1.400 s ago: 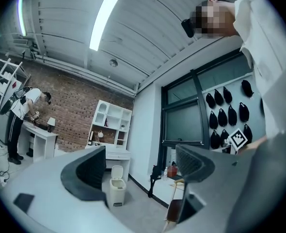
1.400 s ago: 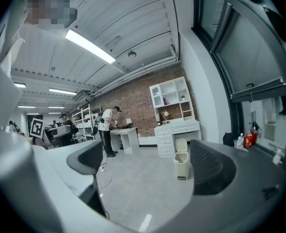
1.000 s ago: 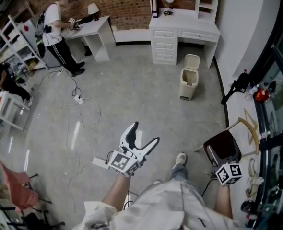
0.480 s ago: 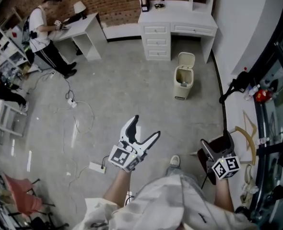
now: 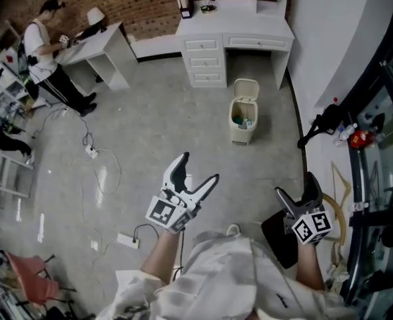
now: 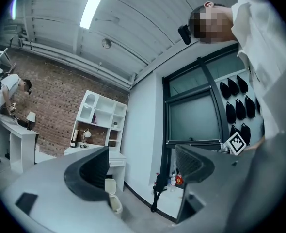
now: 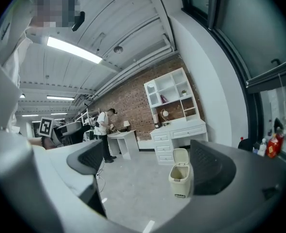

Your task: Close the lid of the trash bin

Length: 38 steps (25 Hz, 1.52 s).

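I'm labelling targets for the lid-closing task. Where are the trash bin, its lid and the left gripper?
trash bin (image 5: 240, 135), head view, front wall of its body.
lid (image 5: 247, 89), head view, middle of the raised lid.
left gripper (image 5: 198, 168), head view, midway between its fingertips.

Trash bin (image 6: 115, 203) in left gripper view: half behind a jaw.
Things inside the bin (image 5: 246, 120): too small to tell.

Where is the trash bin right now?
In the head view, the trash bin stands above centre, slightly right, just in front of the white desk, lid up.
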Available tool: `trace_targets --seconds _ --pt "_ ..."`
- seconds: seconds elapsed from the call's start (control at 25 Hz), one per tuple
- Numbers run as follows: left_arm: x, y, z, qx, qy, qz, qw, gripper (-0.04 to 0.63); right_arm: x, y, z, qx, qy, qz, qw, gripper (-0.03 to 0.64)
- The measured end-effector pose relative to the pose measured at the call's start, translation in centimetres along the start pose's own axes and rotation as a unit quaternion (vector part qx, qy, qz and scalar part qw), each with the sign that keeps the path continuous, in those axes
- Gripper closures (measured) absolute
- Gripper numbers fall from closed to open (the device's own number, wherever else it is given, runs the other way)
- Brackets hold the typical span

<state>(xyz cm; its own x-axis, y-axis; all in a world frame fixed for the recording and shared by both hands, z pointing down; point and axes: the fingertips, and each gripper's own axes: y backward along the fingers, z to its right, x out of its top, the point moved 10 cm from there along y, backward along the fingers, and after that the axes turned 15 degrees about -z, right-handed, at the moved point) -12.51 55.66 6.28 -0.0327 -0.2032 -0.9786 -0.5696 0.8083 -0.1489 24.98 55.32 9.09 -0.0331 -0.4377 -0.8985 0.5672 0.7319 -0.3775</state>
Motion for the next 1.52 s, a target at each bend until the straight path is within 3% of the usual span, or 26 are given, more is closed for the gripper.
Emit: trace_targets --seconds 0.48,0.84,1.28,1.52 --pt "0.1 -5.6 -3.3 -0.013 0.000 -0.016 0.9998 0.164 0.8 -4.9 2.7 0.003 -0.023 0.010 1.000 0.066" --pt "0.8 -13.1 -11.6 -0.049 0.020 -0.006 0.9986 0.163 5.5 -13.8 4.6 -0.007 -0.012 0.013 1.000 0.066" --pt "2.8 -21.6 -21.6 -0.090 0.003 -0.024 0.9956 0.164 10.5 -25.0 6.5 -0.019 -0.012 0.012 1.000 0.066" --pt "3.2 -25.6 -24.0 -0.112 0.004 -0.041 0.9929 0.164 11.8 -27.4 7.9 -0.033 -0.025 0.011 0.999 0.067"
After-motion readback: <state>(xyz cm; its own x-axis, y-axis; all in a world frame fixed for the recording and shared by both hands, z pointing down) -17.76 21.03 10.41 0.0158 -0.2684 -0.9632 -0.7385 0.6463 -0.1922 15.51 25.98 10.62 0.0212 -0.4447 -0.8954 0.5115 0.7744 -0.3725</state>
